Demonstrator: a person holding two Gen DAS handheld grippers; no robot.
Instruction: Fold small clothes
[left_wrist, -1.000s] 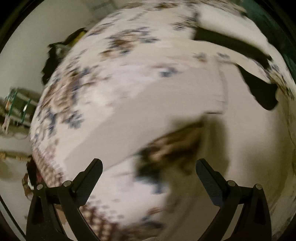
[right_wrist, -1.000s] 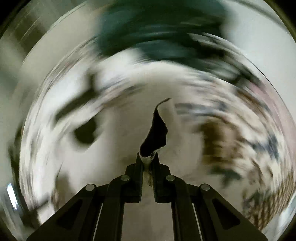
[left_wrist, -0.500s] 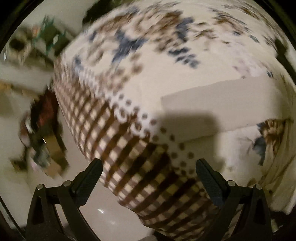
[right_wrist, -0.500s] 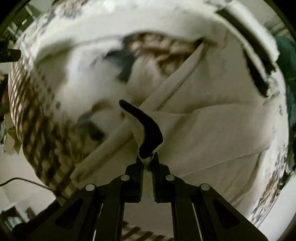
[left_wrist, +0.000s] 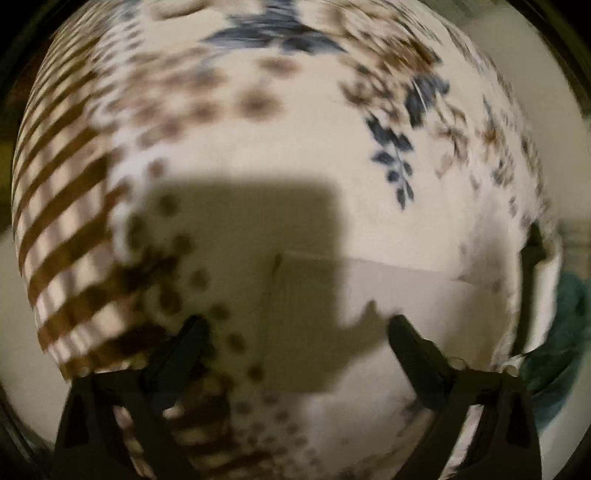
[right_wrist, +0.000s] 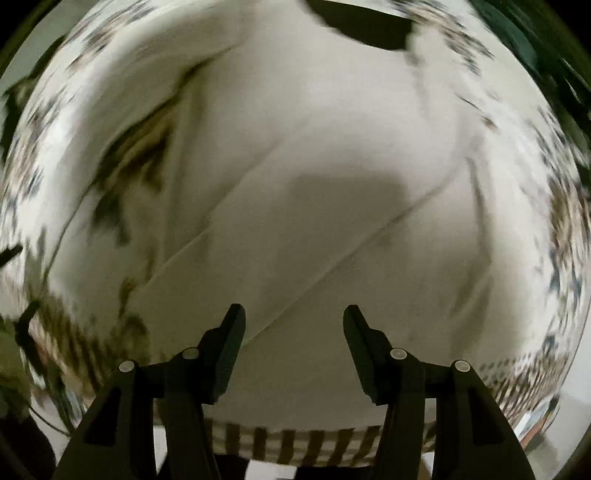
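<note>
Risk: both claws released, left gripper (left_wrist: 295, 328) and right gripper (right_wrist: 293, 317) hover over white garment (right_wrist: 314, 166); grabbing patterned bedspread (left_wrist: 258, 103) instead spoils fold.

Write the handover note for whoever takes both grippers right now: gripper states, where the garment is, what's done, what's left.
Left gripper: open, empty, above the patterned bedspread.
Right gripper: open, empty, over the white garment.
The garment lies on the bedspread with creased, overlapping layers; its black trim shows at the far edge.
Done: some folds look laid, though blur hides how many.
Left: check the shape, finish folding. A teal cloth sits at the bed's right.
</note>
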